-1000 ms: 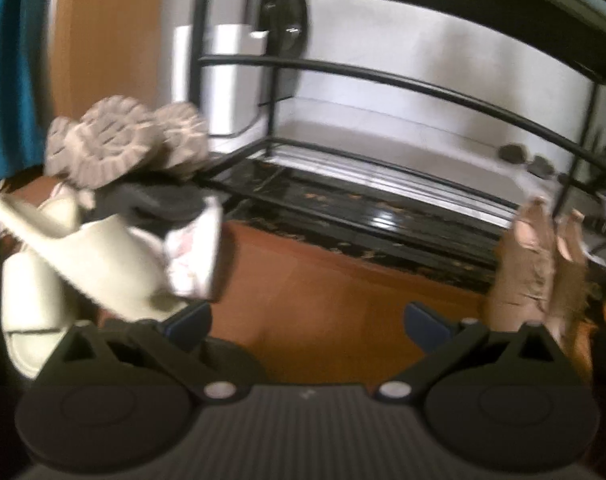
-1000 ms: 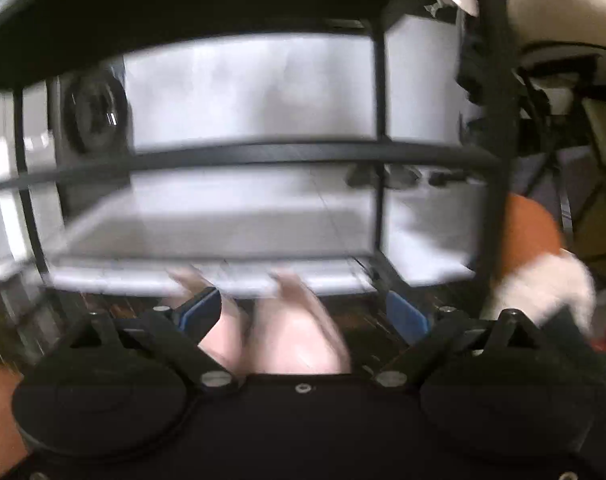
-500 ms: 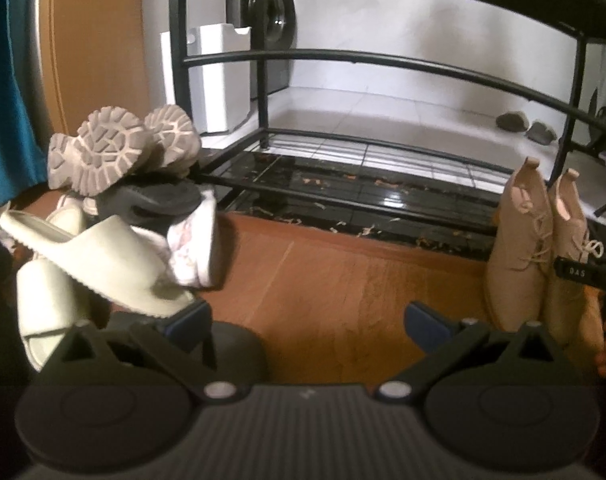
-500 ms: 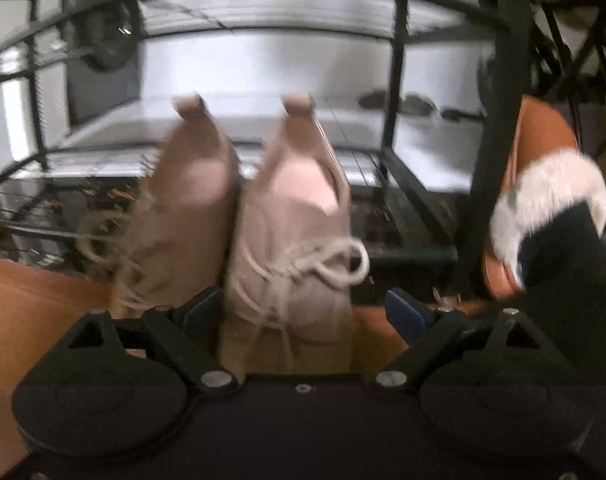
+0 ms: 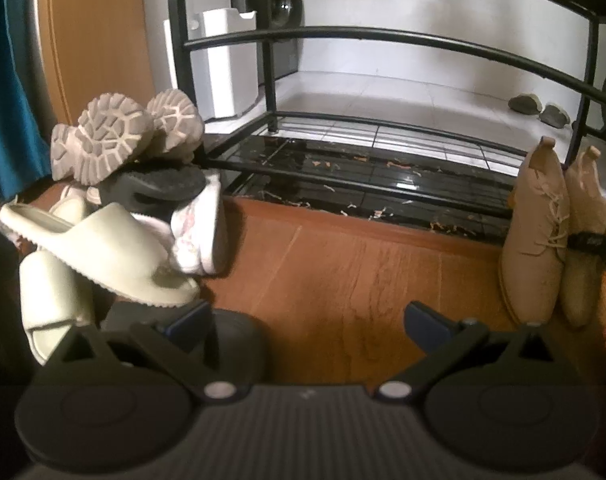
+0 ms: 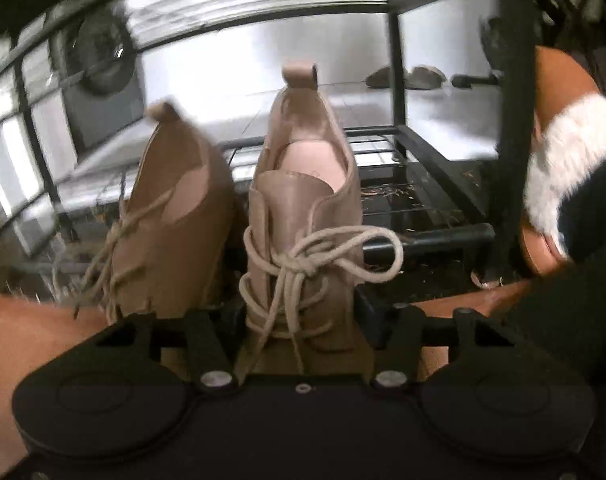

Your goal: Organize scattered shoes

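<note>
While the right tongs (image 6: 299, 316) close around the right tan shoe (image 6: 303, 216), the left tongs (image 5: 309, 320) gape empty.

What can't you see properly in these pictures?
- Right wrist view: the right tool's tips, closing around the right tan boot, sit behind its own black body.
- Right wrist view: the left tan boot is blurred.
- Left wrist view: the pile's lower shoes hide under the cream slide.
</note>
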Demonstrator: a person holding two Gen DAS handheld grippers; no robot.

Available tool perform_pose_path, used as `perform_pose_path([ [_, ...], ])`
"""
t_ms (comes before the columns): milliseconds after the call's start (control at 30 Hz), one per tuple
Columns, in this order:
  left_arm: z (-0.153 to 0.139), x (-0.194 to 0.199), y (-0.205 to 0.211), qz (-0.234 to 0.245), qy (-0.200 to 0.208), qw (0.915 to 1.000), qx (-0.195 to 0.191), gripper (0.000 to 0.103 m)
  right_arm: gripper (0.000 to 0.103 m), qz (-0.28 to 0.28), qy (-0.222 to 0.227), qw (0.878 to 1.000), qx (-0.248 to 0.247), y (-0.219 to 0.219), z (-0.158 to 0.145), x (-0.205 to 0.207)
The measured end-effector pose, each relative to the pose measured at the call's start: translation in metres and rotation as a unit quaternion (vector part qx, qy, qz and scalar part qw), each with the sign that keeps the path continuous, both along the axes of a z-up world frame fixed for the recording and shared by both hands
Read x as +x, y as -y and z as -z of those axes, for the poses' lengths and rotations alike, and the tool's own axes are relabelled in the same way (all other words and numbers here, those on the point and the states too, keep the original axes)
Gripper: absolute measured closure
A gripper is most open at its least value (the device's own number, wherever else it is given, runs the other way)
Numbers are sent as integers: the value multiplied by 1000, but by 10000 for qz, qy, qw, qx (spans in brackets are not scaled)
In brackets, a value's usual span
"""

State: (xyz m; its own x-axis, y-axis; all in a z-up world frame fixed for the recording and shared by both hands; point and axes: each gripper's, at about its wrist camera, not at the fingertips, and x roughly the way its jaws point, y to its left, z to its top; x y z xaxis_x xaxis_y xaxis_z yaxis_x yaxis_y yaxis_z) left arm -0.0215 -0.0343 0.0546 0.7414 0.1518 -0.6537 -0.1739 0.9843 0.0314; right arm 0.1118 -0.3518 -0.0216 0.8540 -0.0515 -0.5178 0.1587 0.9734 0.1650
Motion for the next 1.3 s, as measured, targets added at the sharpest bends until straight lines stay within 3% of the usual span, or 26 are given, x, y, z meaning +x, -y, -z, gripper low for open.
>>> perform_pose_path([
  [400,0,0,6,137,31,9999,47,1,60,139,824,9962,-227,6,-27,-7],
  [533,3,3,8,153,-50,9999,27,1,60,193,832,9963,-118,10,-28,-11],
  [767,8,7,11,194,-120,9997,12,1,60,204,1153,9924,-364,11,-37,-7],
  [900,8,11,15,131,-162,9998,-40,1,60,326,1151,9918,-445,21,-40,24],
  [1100,4,25,40,134,149,9997,-104,1,60,277,1192,9873,-1010,34,-27,84],
  [1300,13,41,68,484,146,9987,-36,1,60,748,1224,9864,-806,57,-5,126],
])
